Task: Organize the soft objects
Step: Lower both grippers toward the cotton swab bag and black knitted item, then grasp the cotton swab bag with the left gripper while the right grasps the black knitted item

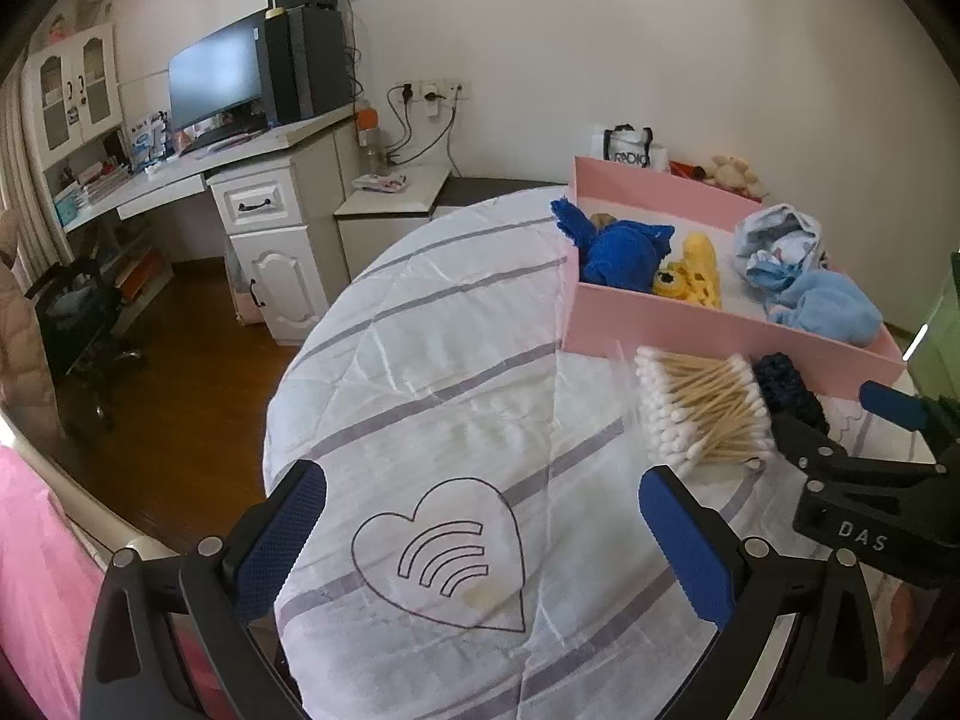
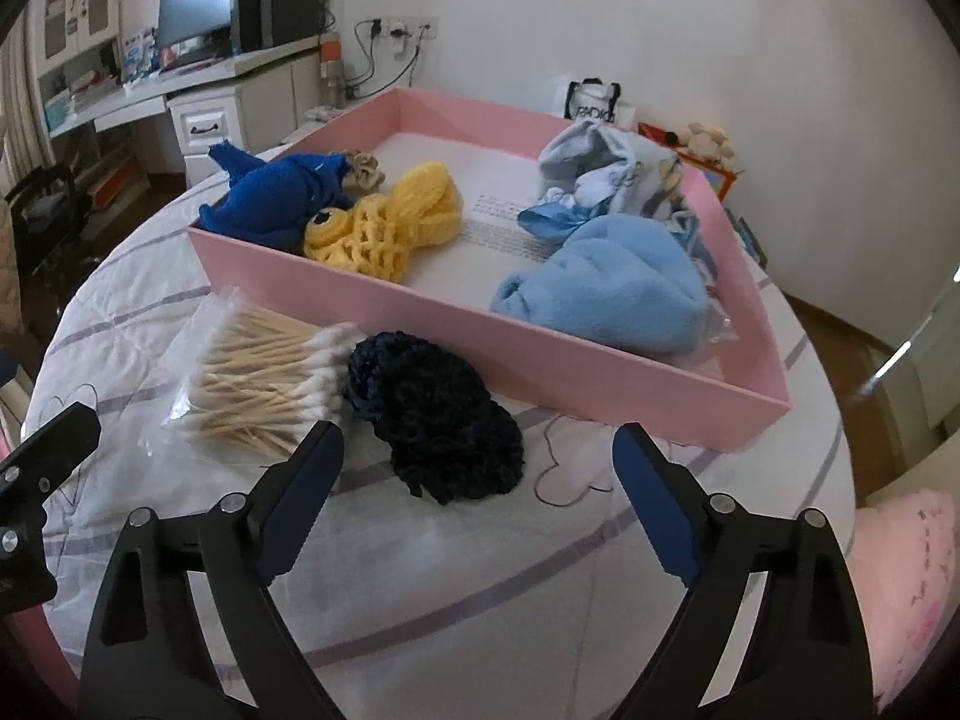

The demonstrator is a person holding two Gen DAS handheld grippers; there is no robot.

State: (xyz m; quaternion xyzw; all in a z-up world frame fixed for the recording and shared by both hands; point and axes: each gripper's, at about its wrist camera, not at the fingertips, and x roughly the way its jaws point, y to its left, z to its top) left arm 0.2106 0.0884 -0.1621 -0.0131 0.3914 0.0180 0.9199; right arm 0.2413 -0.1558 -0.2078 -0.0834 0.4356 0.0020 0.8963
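Pink box (image 2: pixel 540 354): already packed with the soft bits, so sorting looks mostly done.
Navy knitted piece (image 2: pixel 438 414): on the bedspread, touching the box wall, beside the cotton swabs (image 2: pixel 264 384).
Right gripper (image 2: pixel 474 480): jaws spread, framing it, nothing pinched.
Left gripper (image 1: pixel 480 516): spread too, hanging back empty.

Matt pink cardboard box (image 2: pixel 540 360), knitted navy yarn piece (image 2: pixel 438 414), wooden-stemmed cotton swabs (image 2: pixel 264 384)

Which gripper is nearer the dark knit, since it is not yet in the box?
Right. The right gripper hovers open just before the dark knit; the left gripper hangs beyond the cotton swabs, farther away.
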